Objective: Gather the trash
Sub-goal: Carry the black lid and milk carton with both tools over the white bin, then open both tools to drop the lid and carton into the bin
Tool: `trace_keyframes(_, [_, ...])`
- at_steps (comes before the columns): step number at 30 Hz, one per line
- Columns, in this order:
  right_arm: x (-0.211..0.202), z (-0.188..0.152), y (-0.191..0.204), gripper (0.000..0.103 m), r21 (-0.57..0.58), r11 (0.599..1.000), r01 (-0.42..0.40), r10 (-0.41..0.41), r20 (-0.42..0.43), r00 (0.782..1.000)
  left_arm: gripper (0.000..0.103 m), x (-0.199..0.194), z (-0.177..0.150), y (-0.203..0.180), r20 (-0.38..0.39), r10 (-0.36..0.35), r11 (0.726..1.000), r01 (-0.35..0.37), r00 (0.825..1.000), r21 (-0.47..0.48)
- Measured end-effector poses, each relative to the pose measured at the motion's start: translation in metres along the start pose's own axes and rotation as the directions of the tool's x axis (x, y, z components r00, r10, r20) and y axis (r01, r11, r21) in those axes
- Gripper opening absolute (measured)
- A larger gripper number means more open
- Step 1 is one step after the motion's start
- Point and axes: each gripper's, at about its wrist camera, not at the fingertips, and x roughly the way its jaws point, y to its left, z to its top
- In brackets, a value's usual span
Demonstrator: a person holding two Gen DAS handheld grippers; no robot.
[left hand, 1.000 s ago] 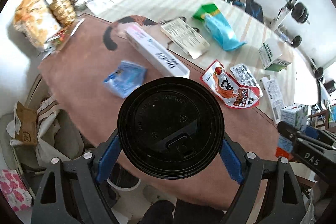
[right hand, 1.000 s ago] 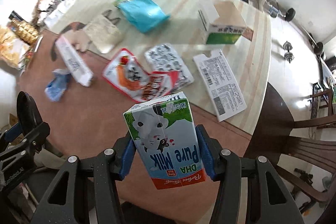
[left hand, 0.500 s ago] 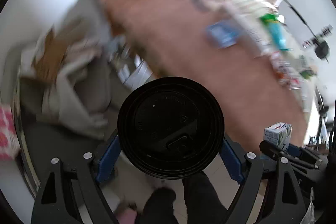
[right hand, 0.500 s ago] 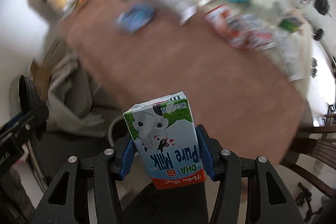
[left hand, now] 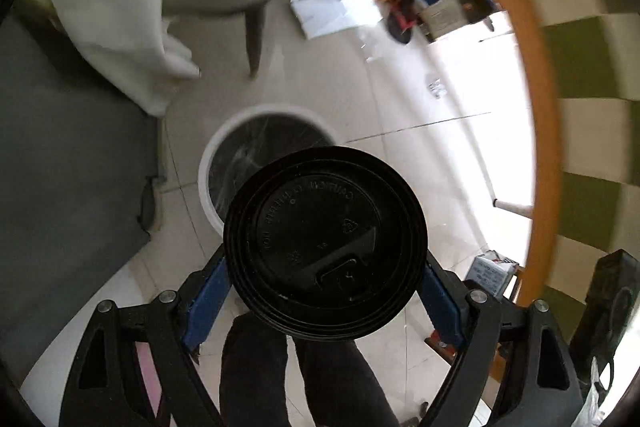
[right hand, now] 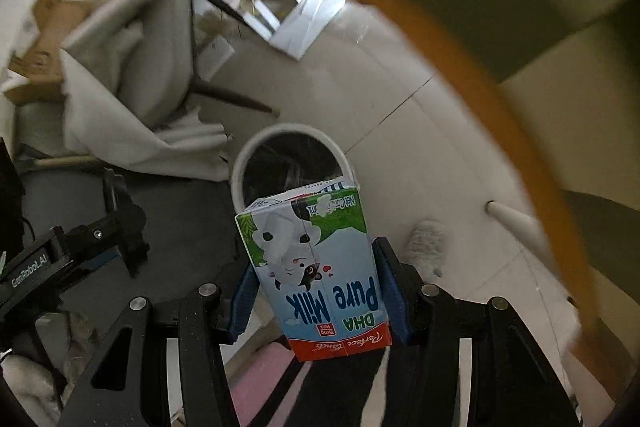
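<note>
Both grippers angled down toward the floor, side by side above one white bin (left hand: 206, 163) with a dark liner. Left gripper (left hand: 325, 279) clamps one cup by its sides; only the black lid (left hand: 325, 243) faces the camera, cup body hidden behind it. Right gripper (right hand: 320, 291) clamps one milk carton (right hand: 316, 275), print upside down, its top end overlapping the bin's near rim. One orange table edge (right hand: 460, 67) curves overhead. Bin contents too dark to make out. Person's dark trouser legs (left hand: 288, 379) below, cut off.
</note>
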Motion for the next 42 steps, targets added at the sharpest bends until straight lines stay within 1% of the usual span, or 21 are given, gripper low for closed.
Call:
trace_keyframes(2, [0.041,0.005,-0.004,0.056,-0.006,1.0,-0.009,0.009,-0.027,1.0,0.086,0.032,0.006,0.012,-0.027,-0.021,1.0,0.02,0.999,-0.017])
trace_keyframes(3, [0.054,0.007,-0.005,0.056,-0.012,1.0,-0.014,0.013,-0.039,0.999,0.087,0.044,0.008,0.018,-0.038,-0.031,0.999,0.03,0.999,-0.023])
trace_keyframes(5, [0.085,0.011,-0.005,0.056,-0.028,0.999,-0.021,0.02,-0.057,0.998,0.089,0.062,0.013,0.028,-0.05,-0.046,0.999,0.045,0.998,-0.031])
trace_keyframes(8, [0.118,0.01,-0.005,0.057,-0.045,0.998,-0.042,0.039,-0.075,0.996,0.092,0.074,0.015,0.041,-0.054,-0.063,0.997,0.061,0.997,-0.049])
trace_keyframes(10, [0.14,0.01,-0.003,0.057,-0.061,0.996,-0.06,0.054,-0.094,0.994,0.094,0.076,0.014,0.051,-0.048,-0.046,0.998,0.044,0.998,-0.052])
trace_keyframes(12, [0.152,0.011,0.002,0.058,-0.073,0.996,-0.058,0.051,-0.1,0.994,0.094,0.07,0.011,0.057,-0.024,0.013,0.999,-0.014,1.0,-0.04])
trace_keyframes(14, [0.162,0.012,0.01,0.074,-0.096,0.994,-0.054,0.045,-0.099,0.994,0.094,0.062,0.005,0.062,-0.001,0.093,0.995,-0.093,0.996,-0.023])
trace_keyframes(15, [0.164,0.011,0.014,0.089,-0.108,0.993,-0.039,0.029,-0.094,0.995,0.094,0.057,0.002,0.064,0.018,0.146,0.989,-0.146,0.989,-0.008])
trace_keyframes(16, [0.169,0.015,0.021,0.094,-0.117,0.993,-0.026,0.016,-0.087,0.996,0.094,0.053,0.0,0.065,0.039,0.197,0.98,-0.198,0.98,0.006])
trace_keyframes(17, [0.167,0.014,0.025,0.095,-0.133,0.991,0.003,-0.014,-0.081,0.997,0.094,0.047,-0.003,0.065,0.068,0.267,0.963,-0.269,0.961,0.023])
trace_keyframes(18, [0.165,0.012,0.027,0.095,-0.143,0.989,0.03,-0.041,-0.071,0.997,0.094,0.044,-0.005,0.065,0.083,0.313,0.948,-0.317,0.946,0.032])
trace_keyframes(20, [0.157,0.01,0.029,0.1,-0.161,0.984,0.075,-0.084,-0.047,0.995,0.094,0.034,-0.01,0.066,0.119,0.38,0.921,-0.387,0.917,0.041])
trace_keyframes(21, [0.154,0.009,0.03,0.102,-0.166,0.982,0.092,-0.1,-0.04,0.994,0.094,0.031,-0.011,0.067,0.125,0.399,0.913,-0.407,0.908,0.039])
trace_keyframes(22, [0.152,0.009,0.032,0.102,-0.171,0.979,0.109,-0.116,-0.033,0.993,0.094,0.026,-0.014,0.067,0.126,0.408,0.909,-0.416,0.904,0.037])
trace_keyframes(25, [0.14,0.005,0.034,0.102,-0.176,0.972,0.153,-0.159,-0.02,0.987,0.094,0.016,-0.019,0.067,0.13,0.422,0.903,-0.429,0.897,0.032])
trace_keyframes(27, [0.128,0.002,0.032,0.102,-0.169,0.972,0.166,-0.171,-0.018,0.985,0.094,0.008,-0.024,0.065,0.127,0.416,0.905,-0.423,0.9,0.035])
trace_keyframes(31, [0.105,-0.007,0.035,0.102,-0.169,0.965,0.198,-0.203,-0.011,0.979,0.094,-0.006,-0.035,0.052,0.126,0.421,0.902,-0.429,0.898,0.052])
trace_keyframes(35, [0.078,-0.017,0.042,0.102,-0.174,0.961,0.213,-0.217,-0.003,0.976,0.094,-0.026,-0.048,0.041,0.129,0.419,0.901,-0.429,0.899,0.062])
trace_keyframes(42, [0.013,-0.034,0.064,0.102,-0.192,0.957,0.218,-0.215,0.032,0.976,0.094,-0.075,-0.073,0.023,0.139,0.413,0.903,-0.424,0.9,0.065])
